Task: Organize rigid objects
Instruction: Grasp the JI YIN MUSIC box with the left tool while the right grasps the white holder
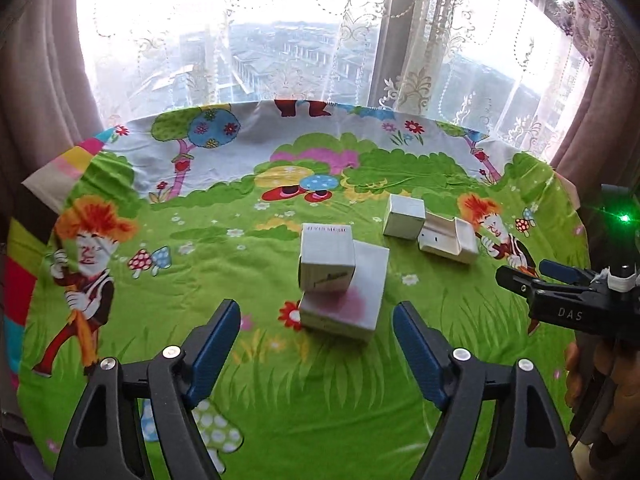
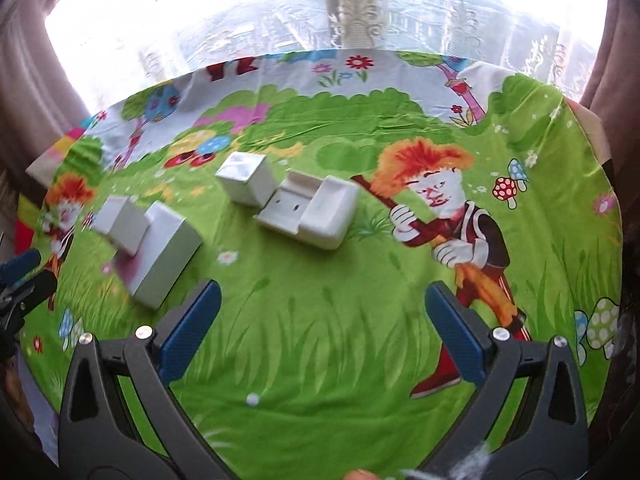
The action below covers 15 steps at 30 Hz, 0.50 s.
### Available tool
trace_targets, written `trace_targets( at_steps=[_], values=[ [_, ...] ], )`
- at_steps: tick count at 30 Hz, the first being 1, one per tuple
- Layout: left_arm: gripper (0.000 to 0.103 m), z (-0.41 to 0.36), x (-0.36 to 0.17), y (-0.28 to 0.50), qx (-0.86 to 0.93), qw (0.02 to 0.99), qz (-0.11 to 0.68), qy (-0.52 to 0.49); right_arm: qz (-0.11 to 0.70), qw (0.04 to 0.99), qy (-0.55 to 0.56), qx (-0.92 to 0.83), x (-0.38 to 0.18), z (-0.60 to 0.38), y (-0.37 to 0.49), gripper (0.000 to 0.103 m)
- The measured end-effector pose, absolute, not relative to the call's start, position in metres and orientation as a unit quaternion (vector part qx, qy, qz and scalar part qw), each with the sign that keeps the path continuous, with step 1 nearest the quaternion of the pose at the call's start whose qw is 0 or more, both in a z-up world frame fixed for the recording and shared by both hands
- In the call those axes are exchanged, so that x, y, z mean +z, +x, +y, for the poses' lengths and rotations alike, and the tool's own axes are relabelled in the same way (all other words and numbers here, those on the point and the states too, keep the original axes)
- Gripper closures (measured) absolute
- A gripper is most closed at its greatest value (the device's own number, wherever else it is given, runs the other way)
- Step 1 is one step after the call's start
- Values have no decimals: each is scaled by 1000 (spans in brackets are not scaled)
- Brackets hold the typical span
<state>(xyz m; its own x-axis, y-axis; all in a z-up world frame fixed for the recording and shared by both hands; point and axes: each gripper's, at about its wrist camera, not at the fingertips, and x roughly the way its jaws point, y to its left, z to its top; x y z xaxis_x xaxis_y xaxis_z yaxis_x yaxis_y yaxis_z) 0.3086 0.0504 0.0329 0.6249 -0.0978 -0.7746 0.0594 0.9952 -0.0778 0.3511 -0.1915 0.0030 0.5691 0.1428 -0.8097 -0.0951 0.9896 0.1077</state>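
Left gripper [image 1: 316, 320]: jaws spread wide, nothing clamped, hanging over the cloth with the flat box just ahead of the tips.
Right gripper [image 2: 322, 304]: also released and wide, only bare green cloth between the pads; seen side-on at the right edge of the left wrist view.
Flat box [image 1: 352, 304]: white with a pink smudge on top, lying flat, roughly centred between the left fingers [image 1: 218, 332] but not touched.
Printed cube box [image 1: 327, 258]: sitting on the far left part of the flat box, tilted a bit.
Plain cube box [image 1: 403, 216]: further back and to the right, touching the tray.
Open white tray [image 2: 310, 212]: looks empty, lying just beside the plain cube, ahead and left of the right gripper, well apart from it.
Counter [image 1: 440, 360]: cartoon cloth covering it, far edge right at the lace curtain [image 1: 420, 60] and window.
Open room: lots of bare cloth near both grippers and off to the right.
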Motion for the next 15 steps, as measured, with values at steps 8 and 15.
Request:
trace_targets(
  at_steps=[8,15],
  values=[
    [27,44,15,351,-44,895,443,-40,482,871,87,37,-22,-211,406,0],
    [27,37,4,369,-44,889,453,-37,496,862,103,22,-39,-212,438,0]
  ],
)
